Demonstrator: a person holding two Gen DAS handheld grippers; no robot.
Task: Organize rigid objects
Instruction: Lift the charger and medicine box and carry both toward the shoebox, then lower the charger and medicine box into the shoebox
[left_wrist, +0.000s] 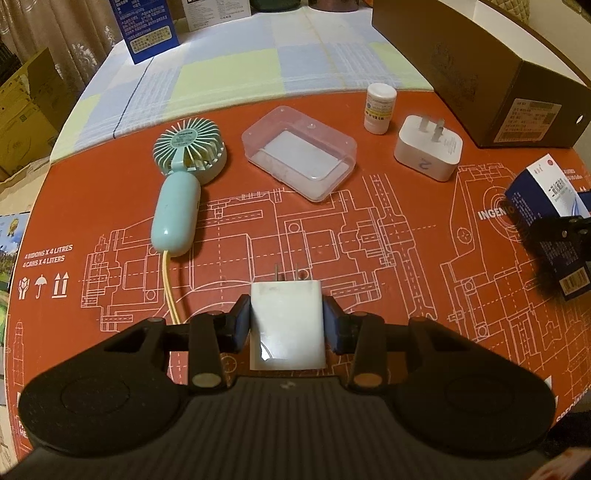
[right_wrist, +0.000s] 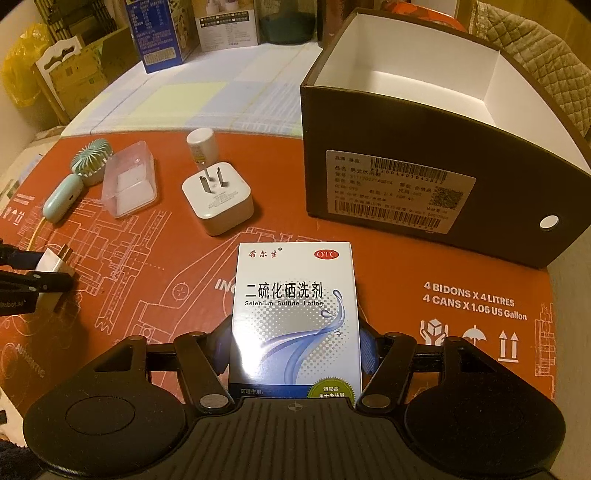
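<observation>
White and flat, the charger (left_wrist: 287, 325) sat clamped in the left gripper (left_wrist: 287, 323) above the orange worktop (left_wrist: 369, 236). The right gripper (right_wrist: 295, 350) clasped a lotion carton (right_wrist: 295, 317) just before the open brown box (right_wrist: 424, 177).

Dim, warm light — sharp centre, fisheye-bent edges.

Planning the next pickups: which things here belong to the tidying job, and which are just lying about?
Job:
- white charger, in left claw
- lotion carton, in right claw
- mini fan
- clear case
- small bottle
- plug adapter
- open brown box

Lying about:
- blue carton
- checked cloth
</observation>
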